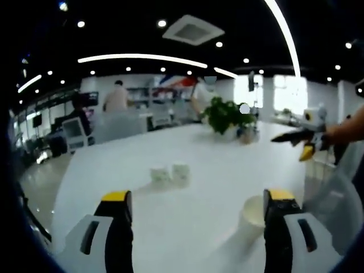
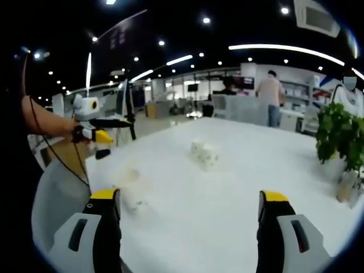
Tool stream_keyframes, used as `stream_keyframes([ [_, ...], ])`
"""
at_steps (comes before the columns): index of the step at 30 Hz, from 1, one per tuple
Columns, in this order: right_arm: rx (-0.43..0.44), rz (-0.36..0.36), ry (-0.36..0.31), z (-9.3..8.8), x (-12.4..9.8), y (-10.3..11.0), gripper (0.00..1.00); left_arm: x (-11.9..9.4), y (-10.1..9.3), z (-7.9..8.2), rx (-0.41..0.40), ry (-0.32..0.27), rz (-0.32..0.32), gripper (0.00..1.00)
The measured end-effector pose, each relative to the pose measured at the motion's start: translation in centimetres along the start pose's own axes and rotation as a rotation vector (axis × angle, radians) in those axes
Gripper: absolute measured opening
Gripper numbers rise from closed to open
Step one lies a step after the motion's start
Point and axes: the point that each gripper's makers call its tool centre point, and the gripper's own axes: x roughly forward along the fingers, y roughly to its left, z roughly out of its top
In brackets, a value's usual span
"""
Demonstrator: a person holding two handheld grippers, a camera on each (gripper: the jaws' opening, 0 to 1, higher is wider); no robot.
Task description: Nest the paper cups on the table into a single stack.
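Observation:
Two small white paper cups (image 1: 170, 173) stand side by side near the middle of the white table (image 1: 216, 153). A larger white paper cup (image 1: 252, 214) stands open end up just left of my left gripper's right jaw. My left gripper (image 1: 198, 199) is open with nothing between its jaws. The right gripper (image 1: 300, 143) hangs over the table's right edge, held by a hand. In the right gripper view the cup pair (image 2: 203, 152) lies ahead and a cup (image 2: 126, 177) stands near the left edge. My right gripper (image 2: 189, 199) is open and empty. The left gripper (image 2: 98, 134) hovers at left.
A potted green plant (image 1: 227, 116) stands at the table's far side; the same plant (image 2: 340, 136) is at the right of the right gripper view. People stand by desks and monitors (image 1: 74, 129) in the background. The near table edge (image 2: 108, 165) runs past the cup.

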Motion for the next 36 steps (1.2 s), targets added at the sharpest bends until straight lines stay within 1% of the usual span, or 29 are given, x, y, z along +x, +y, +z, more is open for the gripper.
stream_keyframes([
  [6, -0.011, -0.007, -0.007, 0.4, 0.4, -0.3, 1.0, -0.8, 0.2, -0.4, 0.012, 0.009, 0.013, 0.96],
  [10, -0.019, -0.019, -0.006, 0.4, 0.7, -0.5, 1.0, -1.3, 0.6, -0.9, 0.033, 0.031, 0.02, 0.98],
  [16, -0.019, -0.021, 0.002, 0.4, 1.0, -0.6, 1.0, -2.5, 1.9, -1.2, 0.028, 0.046, 0.044, 0.98],
  [22, -0.037, -0.017, 0.009, 0.4, 1.6, -0.4, 1.0, -3.7, 3.1, -2.0, 0.02, 0.057, 0.07, 0.98],
  [27, -0.044, -0.009, 0.01, 0.6, 2.2, -0.1, 1.0, -4.2, 2.6, -2.9, 0.016, 0.068, 0.077, 0.98],
  [36, -0.036, 0.001, 0.016, 0.3, 2.7, 0.2, 1.0, -4.3, 2.0, -3.5, 0.009, 0.073, 0.073, 0.98],
])
